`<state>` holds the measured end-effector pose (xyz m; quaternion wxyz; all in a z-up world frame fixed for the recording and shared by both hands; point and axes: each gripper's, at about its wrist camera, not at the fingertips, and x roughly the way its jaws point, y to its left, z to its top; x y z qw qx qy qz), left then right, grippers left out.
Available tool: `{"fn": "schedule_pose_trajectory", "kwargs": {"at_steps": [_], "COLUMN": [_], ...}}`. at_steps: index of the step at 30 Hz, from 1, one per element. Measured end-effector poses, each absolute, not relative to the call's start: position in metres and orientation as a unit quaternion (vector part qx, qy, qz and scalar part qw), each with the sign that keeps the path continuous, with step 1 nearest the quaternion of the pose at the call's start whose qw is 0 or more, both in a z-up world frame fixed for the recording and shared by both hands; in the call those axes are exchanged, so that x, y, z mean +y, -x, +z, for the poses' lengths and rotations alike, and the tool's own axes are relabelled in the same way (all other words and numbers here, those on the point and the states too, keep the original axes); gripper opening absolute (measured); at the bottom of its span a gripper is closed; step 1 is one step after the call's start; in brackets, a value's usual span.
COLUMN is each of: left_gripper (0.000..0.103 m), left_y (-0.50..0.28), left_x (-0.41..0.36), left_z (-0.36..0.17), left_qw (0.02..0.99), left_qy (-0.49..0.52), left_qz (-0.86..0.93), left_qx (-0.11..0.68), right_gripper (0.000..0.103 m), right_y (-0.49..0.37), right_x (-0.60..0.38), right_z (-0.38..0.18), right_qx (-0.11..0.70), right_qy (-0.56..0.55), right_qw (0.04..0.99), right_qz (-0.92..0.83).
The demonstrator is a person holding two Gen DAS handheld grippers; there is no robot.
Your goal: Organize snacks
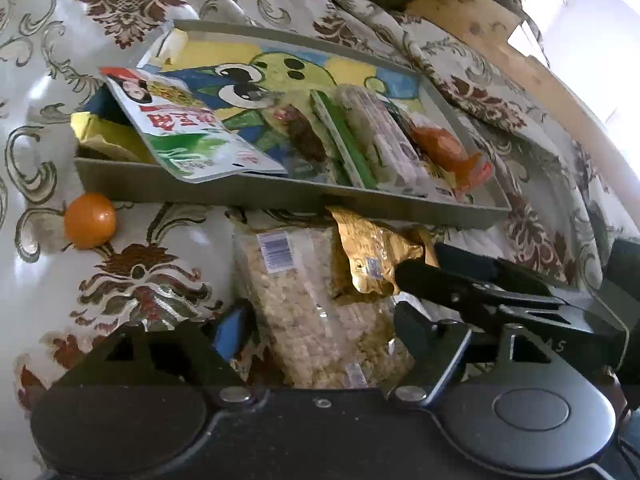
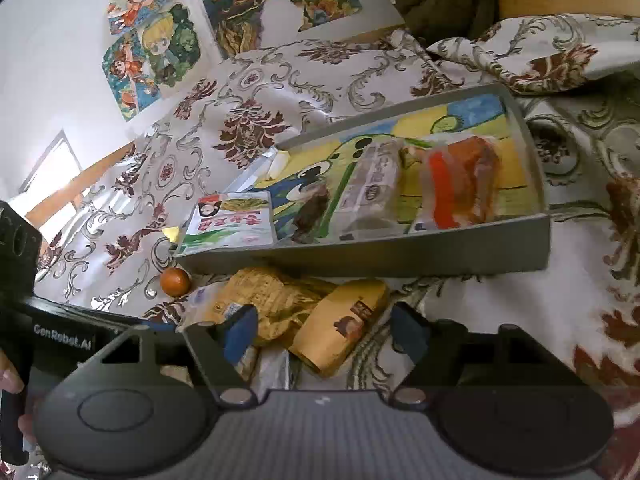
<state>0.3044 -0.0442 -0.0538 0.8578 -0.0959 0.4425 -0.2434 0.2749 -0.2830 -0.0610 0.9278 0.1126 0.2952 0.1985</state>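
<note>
A grey tray (image 1: 280, 196) (image 2: 360, 256) with a cartoon picture inside holds a white-green pouch (image 1: 188, 128) (image 2: 232, 220), a dark brown snack (image 1: 304, 136), a clear packet (image 2: 372, 188) and an orange packet (image 1: 448, 148) (image 2: 460, 184). In front of the tray lie a clear bag of puffed cereal bars (image 1: 304, 304), a crumpled gold wrapper (image 1: 376, 252) (image 2: 272, 304) and a yellow packet (image 2: 344, 324). My left gripper (image 1: 320, 328) is open over the cereal bag. My right gripper (image 2: 324, 328) is open around the yellow packet and gold wrapper. It also shows in the left wrist view (image 1: 480, 292).
A small orange fruit (image 1: 90, 220) (image 2: 175, 281) lies on the patterned tablecloth (image 1: 132, 280) left of the tray's front corner. A yellow packet (image 1: 104, 136) sits at the tray's left end. Drawings hang on the wall (image 2: 160, 48) behind.
</note>
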Motion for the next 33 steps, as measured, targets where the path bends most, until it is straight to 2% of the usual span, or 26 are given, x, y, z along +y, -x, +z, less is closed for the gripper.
{"fn": "schedule_pose_trajectory", "kwargs": {"at_steps": [4,9,14,18,20,22,23,33], "left_gripper": [0.081,0.074,0.065,0.063,0.063,0.060,0.047,0.027], "left_y": [-0.303,-0.299,-0.290,-0.285,-0.281,-0.278,-0.276,-0.262], "left_x": [-0.049,-0.054,-0.053,-0.051,-0.051,-0.050,-0.050,-0.038], "left_z": [-0.052,-0.049,-0.044,-0.042,-0.041,-0.039,-0.038,-0.021], "left_qw": [0.860,0.863,0.869,0.869,0.869,0.871,0.874,0.879], "left_qy": [0.078,0.068,0.064,0.068,0.070,0.072,0.072,0.136], "left_qz": [-0.239,-0.227,-0.212,-0.203,-0.200,-0.194,-0.189,-0.190], "left_qx": [0.444,0.445,0.441,0.445,0.447,0.445,0.443,0.415], "right_gripper": [0.080,0.061,0.056,0.054,0.048,0.047,0.046,0.045], "right_y": [-0.280,-0.275,-0.271,-0.265,-0.262,-0.259,-0.257,-0.240], "right_x": [-0.280,-0.283,-0.283,-0.278,-0.276,-0.275,-0.274,-0.281], "right_z": [-0.063,-0.061,-0.059,-0.055,-0.053,-0.052,-0.051,-0.040], "right_qx": [0.294,0.296,0.300,0.299,0.300,0.302,0.303,0.293], "right_qy": [-0.108,-0.105,-0.106,-0.092,-0.087,-0.087,-0.085,-0.079], "right_qw": [0.930,0.930,0.927,0.929,0.928,0.927,0.927,0.934], "right_qz": [0.195,0.190,0.196,0.198,0.201,0.203,0.204,0.190]}}
